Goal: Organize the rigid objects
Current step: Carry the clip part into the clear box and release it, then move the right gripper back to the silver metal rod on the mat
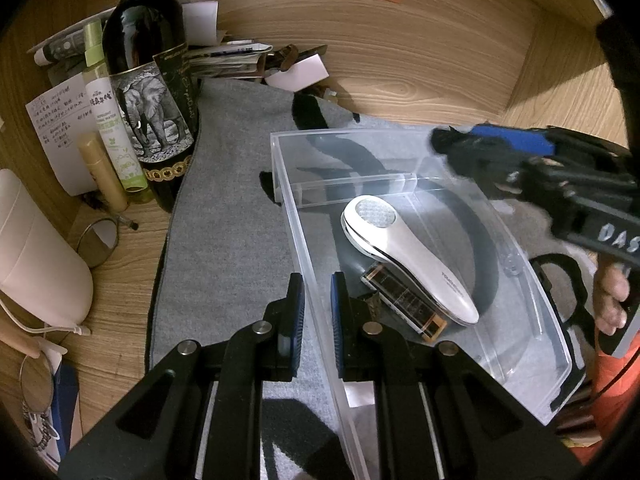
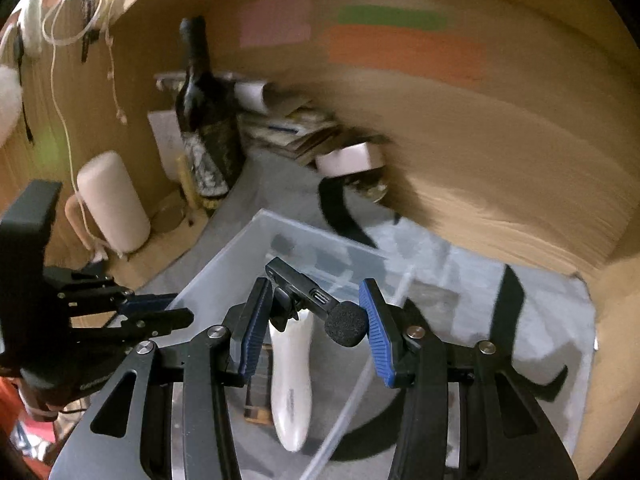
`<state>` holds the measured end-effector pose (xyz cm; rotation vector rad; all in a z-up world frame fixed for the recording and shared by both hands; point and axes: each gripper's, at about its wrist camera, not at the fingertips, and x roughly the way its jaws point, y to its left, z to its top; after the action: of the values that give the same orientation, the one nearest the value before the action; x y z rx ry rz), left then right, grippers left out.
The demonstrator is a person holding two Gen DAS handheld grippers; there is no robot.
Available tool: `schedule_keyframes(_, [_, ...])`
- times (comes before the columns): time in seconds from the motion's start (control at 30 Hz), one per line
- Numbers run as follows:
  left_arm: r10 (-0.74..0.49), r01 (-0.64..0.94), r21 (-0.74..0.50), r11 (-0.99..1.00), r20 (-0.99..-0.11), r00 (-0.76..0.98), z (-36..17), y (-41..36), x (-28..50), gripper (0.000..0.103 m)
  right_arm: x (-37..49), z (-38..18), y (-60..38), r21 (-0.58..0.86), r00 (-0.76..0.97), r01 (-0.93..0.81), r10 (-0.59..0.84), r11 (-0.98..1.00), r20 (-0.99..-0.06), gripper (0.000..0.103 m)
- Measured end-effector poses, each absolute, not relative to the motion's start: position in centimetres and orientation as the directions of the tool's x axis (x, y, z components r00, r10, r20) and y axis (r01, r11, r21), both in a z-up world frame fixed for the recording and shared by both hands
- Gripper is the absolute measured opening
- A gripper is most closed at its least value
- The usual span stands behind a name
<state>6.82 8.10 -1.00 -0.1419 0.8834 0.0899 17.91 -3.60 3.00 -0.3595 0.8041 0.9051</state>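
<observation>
Resting in the clear bin [image 1: 532, 308], a white handheld device [image 1: 404, 264] was seen lying across a dark flat case [image 1: 404, 304], both on the bin's floor. A black recorder [image 2: 304, 288] with a foam-tipped mic was gripped between the blue pads of the right hand-held gripper [image 2: 316, 328], held above the bin; its jaws were set at a middling width around it. The bin's near left wall was clamped by the left hand-held gripper [image 1: 318, 304], its jaws nearly closed on the thin plastic. The bin was set on a grey mat [image 1: 224, 216] on the worktop [image 1: 120, 264]. A wine bottle [image 1: 148, 92] was stood beside the mat, among smaller bottles and papers.
</observation>
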Motion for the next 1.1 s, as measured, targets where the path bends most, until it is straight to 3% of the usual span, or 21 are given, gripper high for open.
schedule_keyframes(0.57, [0.029, -0.134, -0.072, 0.988, -0.774, 0.633, -1.0, 7.9, 6.8, 0.011, 16.6, -0.1, 0.7, -0.032, 0.274, -0.879, 0.449, 0.475, -0.85, 0.043])
schedule_keyframes(0.73, [0.028, -0.133, -0.073, 0.988, -0.774, 0.633, -1.0, 8.0, 6.8, 0.011, 16.3, 0.0, 0.9, -0.051, 0.281, -0.882, 0.437, 0.469, -0.854, 0.044])
schedule_keyframes(0.83, [0.029, -0.133, -0.071, 0.989, -0.774, 0.633, -1.0, 7.9, 6.8, 0.011, 16.2, 0.3, 0.7, -0.054, 0.291, -0.88, 0.448, 0.471, -0.845, 0.054])
schedule_keyframes(1.1, [0.028, -0.133, -0.073, 0.988, -0.774, 0.633, -1.0, 8.0, 6.8, 0.011, 16.4, 1.8, -0.8, -0.046, 0.318, -0.868, 0.481, 0.495, -0.817, 0.055])
